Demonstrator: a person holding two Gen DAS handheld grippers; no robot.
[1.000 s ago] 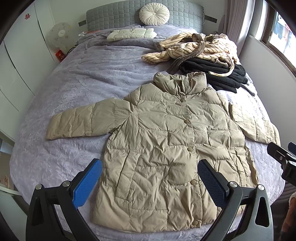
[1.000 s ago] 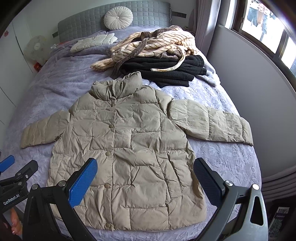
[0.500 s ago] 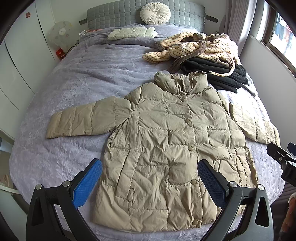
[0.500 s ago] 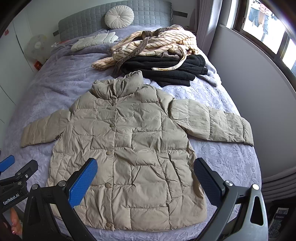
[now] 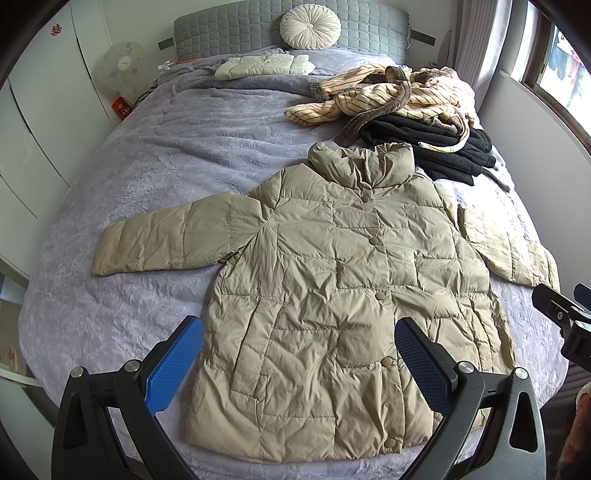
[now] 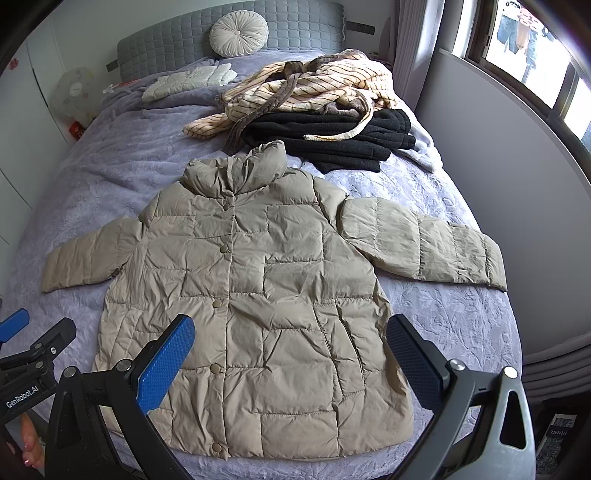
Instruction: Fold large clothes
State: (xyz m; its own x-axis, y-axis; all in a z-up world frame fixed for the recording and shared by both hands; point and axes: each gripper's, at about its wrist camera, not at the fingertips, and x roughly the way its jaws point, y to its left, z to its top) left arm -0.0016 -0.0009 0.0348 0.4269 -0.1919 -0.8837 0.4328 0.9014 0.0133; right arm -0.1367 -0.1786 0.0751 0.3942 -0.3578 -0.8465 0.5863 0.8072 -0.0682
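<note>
We hold our left tool [image 5: 299, 363] with its blue-padded fingers [image 5: 173, 363] spread wide apart, gripping nothing. Our right tool [image 6: 290, 360] is spread just as wide and likewise empty. Each tool shows at the edge of the other's view, side by side and apart.

You are in a home bedroom: a bed [image 5: 155, 158] with a lilac quilted cover, a grey padded headboard [image 5: 236, 27] with a round cushion [image 5: 309, 23] against it, white wardrobe doors [image 5: 33, 122], and a curtained window [image 6: 532, 44].
</note>
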